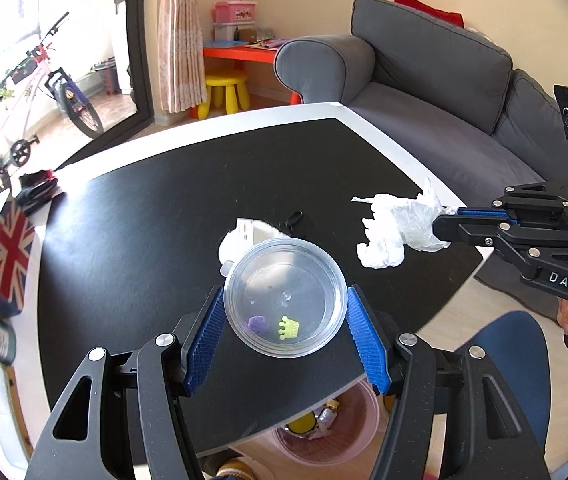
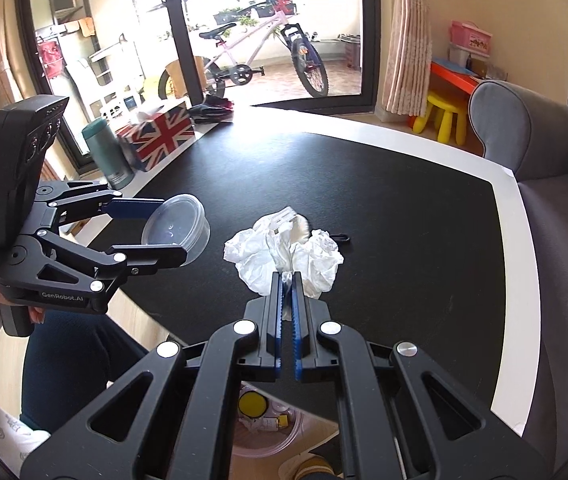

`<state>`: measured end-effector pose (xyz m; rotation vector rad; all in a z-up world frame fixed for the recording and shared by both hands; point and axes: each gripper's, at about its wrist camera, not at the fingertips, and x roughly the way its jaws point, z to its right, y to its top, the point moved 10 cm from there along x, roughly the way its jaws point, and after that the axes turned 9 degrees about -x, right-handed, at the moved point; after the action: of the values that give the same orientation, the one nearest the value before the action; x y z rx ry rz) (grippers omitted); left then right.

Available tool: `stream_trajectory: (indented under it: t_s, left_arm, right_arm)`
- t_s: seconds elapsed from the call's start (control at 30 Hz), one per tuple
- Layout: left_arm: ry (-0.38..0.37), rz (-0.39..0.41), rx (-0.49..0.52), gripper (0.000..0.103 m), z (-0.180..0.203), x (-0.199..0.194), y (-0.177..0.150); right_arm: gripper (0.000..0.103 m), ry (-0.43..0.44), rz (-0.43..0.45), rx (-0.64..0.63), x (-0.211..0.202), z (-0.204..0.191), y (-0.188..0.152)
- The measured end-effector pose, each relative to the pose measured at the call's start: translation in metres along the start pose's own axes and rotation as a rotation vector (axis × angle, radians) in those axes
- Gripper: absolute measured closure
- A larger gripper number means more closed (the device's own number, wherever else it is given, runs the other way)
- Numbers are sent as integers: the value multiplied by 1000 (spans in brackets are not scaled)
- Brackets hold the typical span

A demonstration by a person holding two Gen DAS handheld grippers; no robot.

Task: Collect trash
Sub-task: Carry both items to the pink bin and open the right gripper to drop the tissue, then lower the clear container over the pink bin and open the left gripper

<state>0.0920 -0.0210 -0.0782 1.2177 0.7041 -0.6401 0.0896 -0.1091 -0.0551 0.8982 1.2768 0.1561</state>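
A clear round plastic container [image 1: 296,276] sits between the blue pads of my left gripper [image 1: 284,300], which is shut on its sides above the black table [image 1: 143,220]. Small purple and yellow-green bits lie in the container. My right gripper [image 2: 288,280] is shut on a crumpled white tissue [image 2: 316,256], lifted off the table. From the left wrist view the right gripper [image 1: 444,218] comes in from the right with the tissue [image 1: 388,232]. The right wrist view shows the left gripper [image 2: 171,228] and container [image 2: 193,220] at left. A pink bin [image 1: 324,432] with trash stands under the table's near edge.
A white paper scrap [image 1: 251,232] and a small black clip [image 1: 294,218] lie on the table. A Union Jack tissue box [image 2: 159,136], a green flask [image 2: 107,152] and a dark cloth item [image 2: 211,110] stand far left. A grey sofa [image 1: 424,80] borders the table's right side.
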Motion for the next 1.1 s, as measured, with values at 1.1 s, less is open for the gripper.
stream_trajectory:
  t_s: [1.1]
  left_arm:
    - [-38,-46,-56,44,4,-31,-100]
  right_arm:
    - [95,193,-211,16,25,-103,-130]
